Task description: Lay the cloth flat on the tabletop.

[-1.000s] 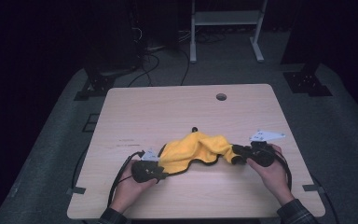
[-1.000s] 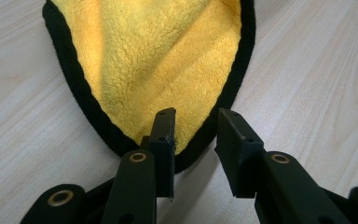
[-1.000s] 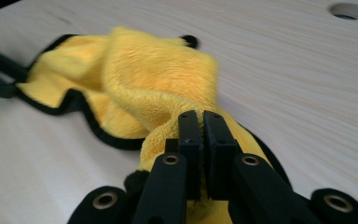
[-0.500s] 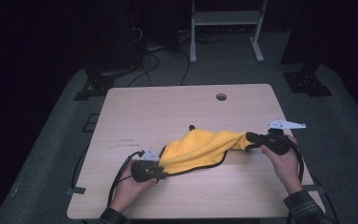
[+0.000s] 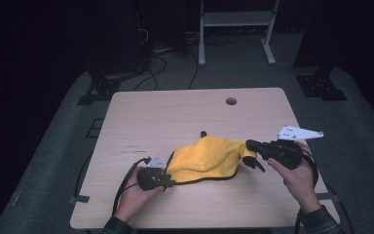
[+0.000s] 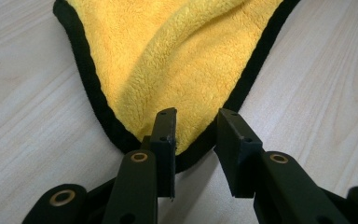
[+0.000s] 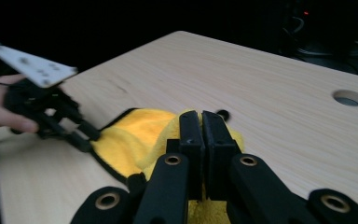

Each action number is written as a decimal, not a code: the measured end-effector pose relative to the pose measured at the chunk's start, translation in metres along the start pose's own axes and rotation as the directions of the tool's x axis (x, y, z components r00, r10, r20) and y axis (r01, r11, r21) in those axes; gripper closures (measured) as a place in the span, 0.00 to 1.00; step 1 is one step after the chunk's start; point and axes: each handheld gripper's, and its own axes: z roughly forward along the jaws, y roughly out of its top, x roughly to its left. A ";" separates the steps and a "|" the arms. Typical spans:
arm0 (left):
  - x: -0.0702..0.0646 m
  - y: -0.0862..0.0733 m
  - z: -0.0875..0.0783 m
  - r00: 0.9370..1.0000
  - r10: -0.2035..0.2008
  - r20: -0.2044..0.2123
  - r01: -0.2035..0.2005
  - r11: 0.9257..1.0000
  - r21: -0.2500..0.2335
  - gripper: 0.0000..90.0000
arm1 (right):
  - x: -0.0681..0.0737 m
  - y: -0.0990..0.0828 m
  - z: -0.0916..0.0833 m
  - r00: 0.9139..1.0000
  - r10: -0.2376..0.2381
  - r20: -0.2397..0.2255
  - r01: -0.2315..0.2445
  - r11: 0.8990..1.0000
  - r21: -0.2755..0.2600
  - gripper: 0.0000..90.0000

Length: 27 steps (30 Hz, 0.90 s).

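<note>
With my right hand-held gripper (image 5: 251, 155) clenched on one corner of the yellow cloth (image 5: 207, 158), raised off the desk (image 5: 175, 112), and my left hand-held gripper (image 6: 195, 140) straddling the opposite corner unclamped, folding looks barely begun.

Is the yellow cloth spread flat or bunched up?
Bunched: the yellow cloth humps in folds between the left gripper and the right gripper, which is shut on its raised edge.

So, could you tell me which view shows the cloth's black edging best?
The left gripper view: the yellow cloth and its black edging are close and sharp. The high view shows the whole cloth, small; the right gripper view shows part, behind the jaws.
</note>
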 end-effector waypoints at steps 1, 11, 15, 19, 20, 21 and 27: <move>0.000 0.000 0.000 1.000 0.000 -0.001 0.000 1.000 0.000 0.75 | 0.003 0.001 -0.001 1.000 -0.007 -0.010 0.007 1.000 0.000 0.96; 0.000 0.001 0.000 1.000 0.002 -0.001 -0.002 1.000 0.004 0.75 | -0.032 -0.024 0.012 0.995 0.071 0.076 -0.076 0.994 0.077 0.96; -0.001 0.001 0.000 1.000 -0.003 -0.001 0.003 1.000 0.000 0.75 | -0.059 -0.038 0.017 0.984 0.108 0.141 -0.125 0.985 0.116 0.96; -0.001 0.000 0.000 1.000 0.001 -0.003 -0.001 1.000 -0.002 0.75 | -0.075 -0.049 0.024 0.975 0.126 0.183 -0.155 0.976 0.151 0.96; 0.000 0.000 0.000 1.000 -0.001 -0.001 0.001 1.000 -0.002 0.75 | -0.078 -0.052 0.026 0.973 0.129 0.192 -0.161 0.974 0.161 0.96; 0.000 0.000 0.000 1.000 -0.002 -0.001 0.002 1.000 -0.003 0.75 | -0.081 -0.054 0.028 0.971 0.131 0.198 -0.166 0.971 0.171 0.96; -0.001 0.000 0.000 1.000 0.000 -0.003 0.000 1.000 -0.003 0.75 | -0.100 -0.072 0.046 0.963 0.134 0.232 -0.194 0.946 0.260 0.96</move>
